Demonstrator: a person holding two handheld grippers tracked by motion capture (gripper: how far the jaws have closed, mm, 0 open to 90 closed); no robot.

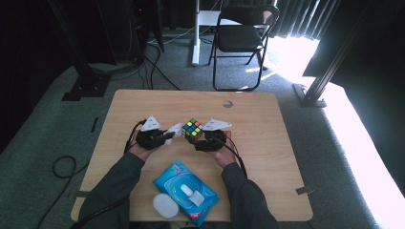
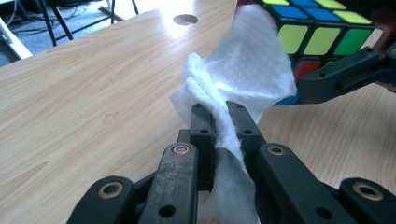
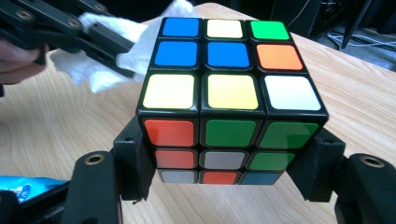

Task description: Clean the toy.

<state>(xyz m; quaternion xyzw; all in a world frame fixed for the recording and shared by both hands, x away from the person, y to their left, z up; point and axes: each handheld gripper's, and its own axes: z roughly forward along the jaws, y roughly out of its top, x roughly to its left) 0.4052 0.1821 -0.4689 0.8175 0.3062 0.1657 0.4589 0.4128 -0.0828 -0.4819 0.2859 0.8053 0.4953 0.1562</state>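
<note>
A colourful puzzle cube sits mid-table, clamped on two sides by my right gripper; in the right gripper view the cube stands between the black jaws, slightly above the wood. My left gripper is shut on a crumpled white wipe. In the left gripper view the wipe rises from between the jaws and its far edge lies against the cube. The wipe also appears left of the cube in the right gripper view, with the left gripper's jaws across it.
A blue pack of wet wipes lies near the table's front edge with a white round lid beside it. The wooden table has a cable hole at the back. A folding chair stands beyond.
</note>
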